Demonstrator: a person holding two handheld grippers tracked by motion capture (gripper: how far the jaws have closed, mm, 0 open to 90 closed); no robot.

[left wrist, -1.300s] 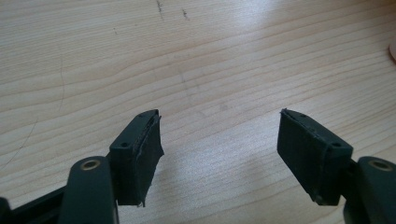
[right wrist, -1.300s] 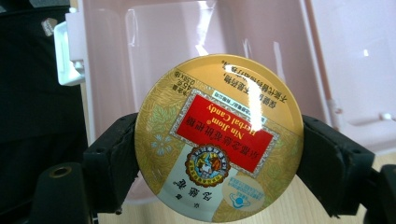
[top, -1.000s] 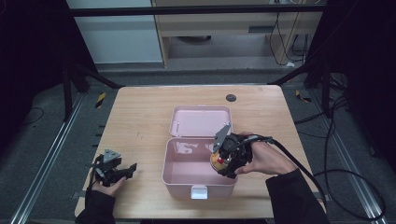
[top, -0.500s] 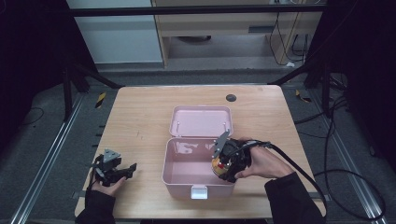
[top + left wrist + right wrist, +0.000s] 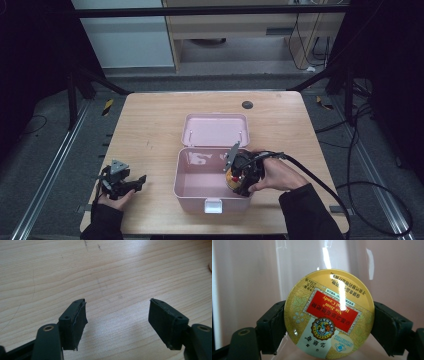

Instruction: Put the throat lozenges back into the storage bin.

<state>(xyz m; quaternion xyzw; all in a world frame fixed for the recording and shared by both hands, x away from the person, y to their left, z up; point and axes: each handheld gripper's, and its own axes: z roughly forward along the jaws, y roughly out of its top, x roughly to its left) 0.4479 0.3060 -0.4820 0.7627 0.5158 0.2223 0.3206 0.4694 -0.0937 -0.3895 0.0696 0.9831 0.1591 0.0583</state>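
A pink plastic box [image 5: 200,172] stands open at the middle of the wooden table, its lid [image 5: 215,130] laid back flat behind it. My right gripper [image 5: 239,175] reaches down into the box's right side and is shut on a round gold candy tin [image 5: 232,177]. In the right gripper view the candy tin [image 5: 329,315] with its red label sits clamped between the two black pads [image 5: 274,327], the pink box floor [image 5: 249,277] close behind it. My left gripper [image 5: 137,181] rests open at the table's front left; its pads [image 5: 75,322] hold nothing over bare wood.
A small dark round disc [image 5: 247,105] lies near the table's far edge. A white latch [image 5: 213,205] sticks out at the box's front. The right gripper's cable [image 5: 325,185] trails off to the right over the table edge.
My right gripper has moved lower into the box with the candy tin. The left gripper has stayed put.
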